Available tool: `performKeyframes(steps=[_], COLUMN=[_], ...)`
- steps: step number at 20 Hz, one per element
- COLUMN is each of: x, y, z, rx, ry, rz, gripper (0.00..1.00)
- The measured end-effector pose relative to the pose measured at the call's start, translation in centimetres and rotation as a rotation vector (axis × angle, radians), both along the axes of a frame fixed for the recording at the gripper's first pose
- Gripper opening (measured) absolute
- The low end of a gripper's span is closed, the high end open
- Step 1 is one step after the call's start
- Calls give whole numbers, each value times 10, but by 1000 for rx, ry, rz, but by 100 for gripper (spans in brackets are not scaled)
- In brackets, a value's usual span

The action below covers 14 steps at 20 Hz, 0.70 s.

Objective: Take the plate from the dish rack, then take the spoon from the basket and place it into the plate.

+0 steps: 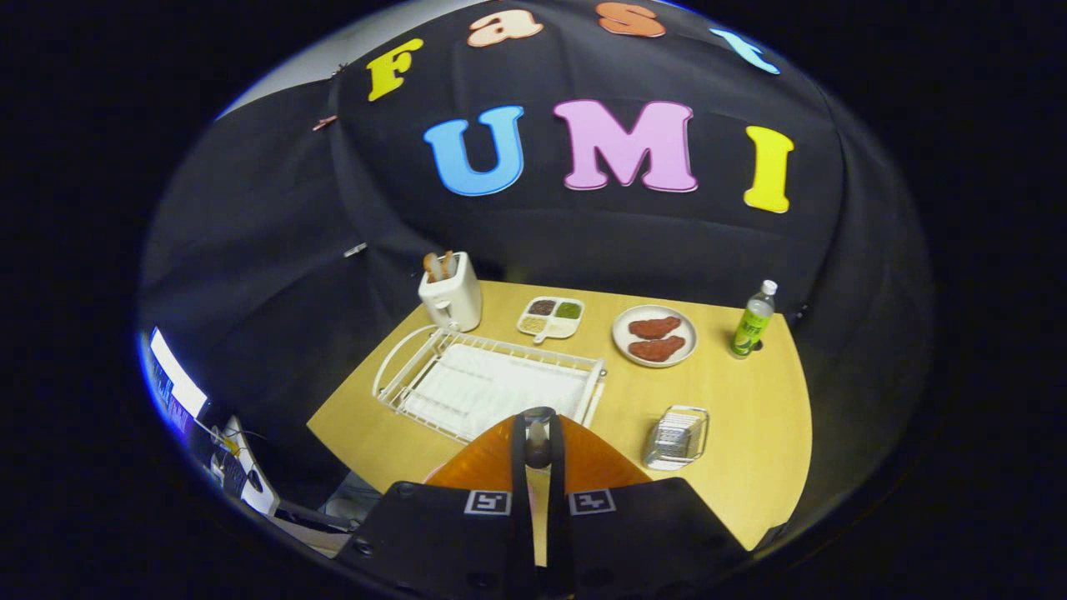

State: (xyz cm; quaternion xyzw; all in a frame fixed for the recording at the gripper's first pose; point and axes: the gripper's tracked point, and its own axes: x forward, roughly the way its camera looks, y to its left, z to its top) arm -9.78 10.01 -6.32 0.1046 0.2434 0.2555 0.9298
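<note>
My gripper point(538, 435) is shut on the rim of an orange plate point(596, 460), which hangs high above the wooden table point(750, 417) and spreads out on both sides of the fingers. Below and just beyond the fingertips sits the white wire dish rack point(492, 383), with nothing in its slots. A small metal mesh basket point(677, 436) lies on the table to the right of the plate; I cannot make out the spoon in it from here.
Beyond the rack stand a white toaster point(450, 296) with bread in it, a white divided dish point(550, 317) of seasonings and a white plate point(654, 335) with two red meat pieces. A green-labelled bottle point(754, 321) stands at the far right corner.
</note>
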Motion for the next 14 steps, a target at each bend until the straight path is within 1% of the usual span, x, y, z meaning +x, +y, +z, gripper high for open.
performKeyframes(steps=[3,7,11,14], x=[-21,-33,-39,-39], y=[47,94,130,147], z=[-25,-68,-122,-145], rx=[-14,-72,-143,-132], ry=[41,75,129,130], rz=[101,204,273,287], gripper=[10,10,10,10])
